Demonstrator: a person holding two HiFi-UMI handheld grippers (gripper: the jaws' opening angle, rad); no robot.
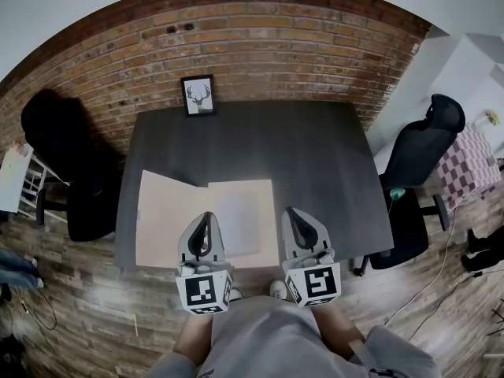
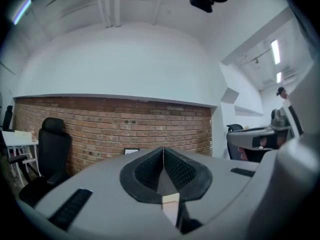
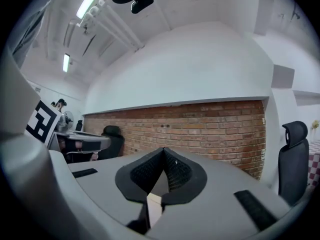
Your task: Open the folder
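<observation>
On the table (image 1: 315, 156), open folder (image 1: 169, 219), near edge behind closed left gripper (image 1: 206, 216)

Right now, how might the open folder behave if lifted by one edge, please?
The folder looks like thin card, so it is probably light and would flop at its fold. Lying flat on the smooth table, it likely slides easily when pushed.

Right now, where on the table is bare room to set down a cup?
The table's right half is bare, from the open folder to the right edge. A bare band lies between the framed picture and the folder. The near left is crowded: the folder covers it, and the left tool and right tool hang over the near edge.
</observation>
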